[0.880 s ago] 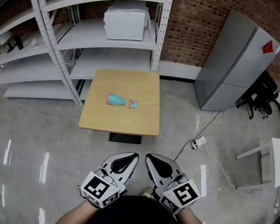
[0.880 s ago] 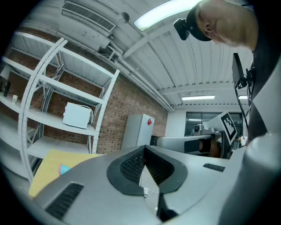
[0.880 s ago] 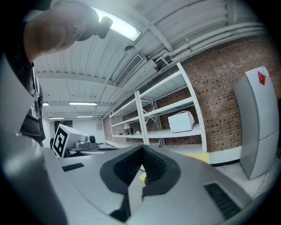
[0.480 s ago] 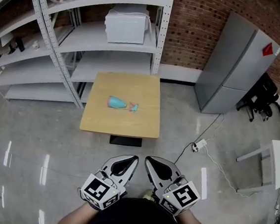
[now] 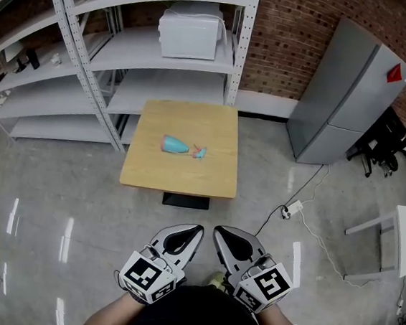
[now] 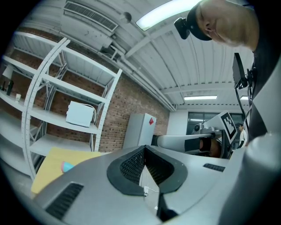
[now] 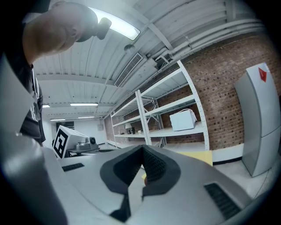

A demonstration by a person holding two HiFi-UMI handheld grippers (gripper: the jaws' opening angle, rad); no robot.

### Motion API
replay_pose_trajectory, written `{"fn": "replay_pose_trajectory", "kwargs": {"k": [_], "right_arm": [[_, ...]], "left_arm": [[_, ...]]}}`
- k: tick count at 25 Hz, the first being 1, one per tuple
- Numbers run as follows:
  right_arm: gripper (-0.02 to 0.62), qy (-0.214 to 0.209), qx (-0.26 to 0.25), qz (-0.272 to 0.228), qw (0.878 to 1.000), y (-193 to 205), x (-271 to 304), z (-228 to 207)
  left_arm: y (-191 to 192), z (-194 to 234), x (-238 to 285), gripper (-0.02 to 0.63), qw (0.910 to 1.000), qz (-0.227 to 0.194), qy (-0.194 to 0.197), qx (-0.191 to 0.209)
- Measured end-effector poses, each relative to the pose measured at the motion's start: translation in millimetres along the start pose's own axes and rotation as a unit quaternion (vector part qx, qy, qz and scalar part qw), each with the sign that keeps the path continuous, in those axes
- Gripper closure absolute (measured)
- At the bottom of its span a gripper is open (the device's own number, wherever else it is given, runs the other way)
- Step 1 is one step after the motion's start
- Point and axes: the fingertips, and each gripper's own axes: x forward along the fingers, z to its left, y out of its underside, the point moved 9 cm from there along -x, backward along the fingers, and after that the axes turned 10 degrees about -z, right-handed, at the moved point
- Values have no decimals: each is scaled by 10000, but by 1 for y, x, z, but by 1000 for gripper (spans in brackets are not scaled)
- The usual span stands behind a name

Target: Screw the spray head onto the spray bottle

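Note:
A teal spray bottle (image 5: 174, 144) lies on its side on the small wooden table (image 5: 180, 174), with a small red-and-teal spray head (image 5: 200, 152) just to its right, apart from it. The bottle also shows as a teal spot (image 6: 66, 166) at the left of the left gripper view. My left gripper (image 5: 197, 229) and right gripper (image 5: 217, 230) are held side by side close to my body, well short of the table, both pointing level at it. Both are shut with nothing between the jaws.
White metal shelving (image 5: 128, 49) stands behind and left of the table, with a white box (image 5: 190, 33) on one shelf. A grey cabinet (image 5: 347, 94) stands at the right against the brick wall. A cable and power strip (image 5: 288, 207) lie on the concrete floor.
The table and shelving have shifted slightly to the right and nearer in the head view. Both grippers keep their place in front of my body, still shut.

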Motion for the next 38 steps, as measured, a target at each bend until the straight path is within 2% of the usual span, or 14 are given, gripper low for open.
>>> {"fn": "replay_pose_trajectory", "kwargs": {"k": [8, 13, 16, 19, 25, 30, 38], "right_arm": [[594, -67, 103, 96, 9999, 16, 40, 33], [594, 34, 58, 115, 9999, 30, 70, 56], [594, 77, 76, 186, 9998, 37, 84, 58], [594, 157, 94, 198, 9996, 37, 93, 48], [594, 237, 318, 176, 9991, 44, 126, -3], [594, 154, 562, 250, 9980, 57, 171, -79], [594, -1, 772, 512, 9957, 49, 237, -212]], "left_arm": [[-5, 42, -48, 603, 9994, 2, -314, -131], [-5, 75, -81, 603, 9991, -36, -407, -118], [1, 94, -90, 603, 9981, -51, -550, -262], [6, 105, -83, 603, 9980, 47, -523, -342], [12, 140, -42, 603, 9974, 265, -565, -365], [23, 187, 21, 603, 9957, 474, -740, -303], [24, 252, 144, 603, 9915, 799, -995, -268]]}}
